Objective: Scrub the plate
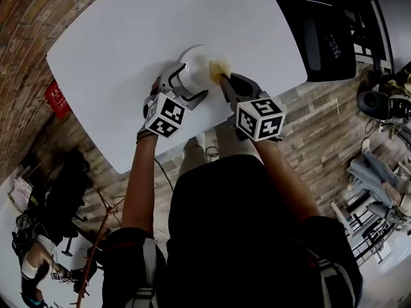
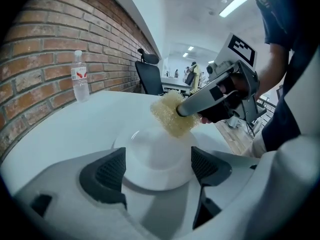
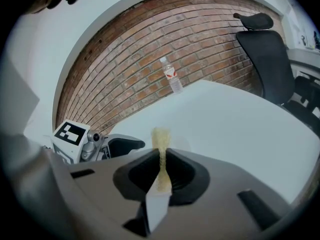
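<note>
The jaws of the left gripper (image 2: 157, 170) stand wide either side of the white plate (image 2: 145, 149), not clamping it, and the right gripper (image 3: 161, 156) pinches the yellow sponge (image 3: 161, 134) at the plate's far right rim, so a scrubbing push could skid the loose plate across the smooth table (image 1: 128, 43)

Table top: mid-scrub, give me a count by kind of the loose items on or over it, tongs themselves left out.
Plates: 1, the white plate, lying between the open left tongs.
Sponges: 1, the yellow sponge, pinched in the right tongs.
Bottles: 1, the water bottle, upright near the brick wall.
Total: 3
</note>
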{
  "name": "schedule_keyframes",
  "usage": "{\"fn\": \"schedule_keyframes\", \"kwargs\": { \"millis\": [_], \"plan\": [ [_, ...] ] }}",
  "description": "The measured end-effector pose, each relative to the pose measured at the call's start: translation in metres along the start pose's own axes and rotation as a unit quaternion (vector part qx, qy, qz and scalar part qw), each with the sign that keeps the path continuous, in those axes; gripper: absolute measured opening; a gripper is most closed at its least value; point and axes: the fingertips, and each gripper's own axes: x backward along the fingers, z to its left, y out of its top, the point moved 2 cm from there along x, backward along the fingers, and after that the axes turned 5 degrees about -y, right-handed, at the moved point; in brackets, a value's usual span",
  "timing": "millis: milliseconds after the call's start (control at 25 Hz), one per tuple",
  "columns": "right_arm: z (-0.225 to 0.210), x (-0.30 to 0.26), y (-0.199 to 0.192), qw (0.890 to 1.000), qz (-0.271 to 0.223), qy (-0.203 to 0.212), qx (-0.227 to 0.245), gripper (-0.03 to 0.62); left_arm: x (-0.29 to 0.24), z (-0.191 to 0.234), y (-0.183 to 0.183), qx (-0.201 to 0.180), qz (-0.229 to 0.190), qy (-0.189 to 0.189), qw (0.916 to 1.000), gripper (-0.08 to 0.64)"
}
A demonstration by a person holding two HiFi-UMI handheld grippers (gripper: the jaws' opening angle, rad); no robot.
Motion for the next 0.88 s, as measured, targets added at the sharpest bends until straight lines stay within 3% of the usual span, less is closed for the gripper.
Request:
{"fn": "schedule_keyframes", "kwargs": {
  "millis": [880],
  "plan": [
    [-0.0019,-0.0011,-0.0060,1.000,0.012,0.000,0.003,0.044,-0.0007,-0.0007,-0.0022,-0.020,-0.002,0.002,0.9998,0.388]
  ]
}}
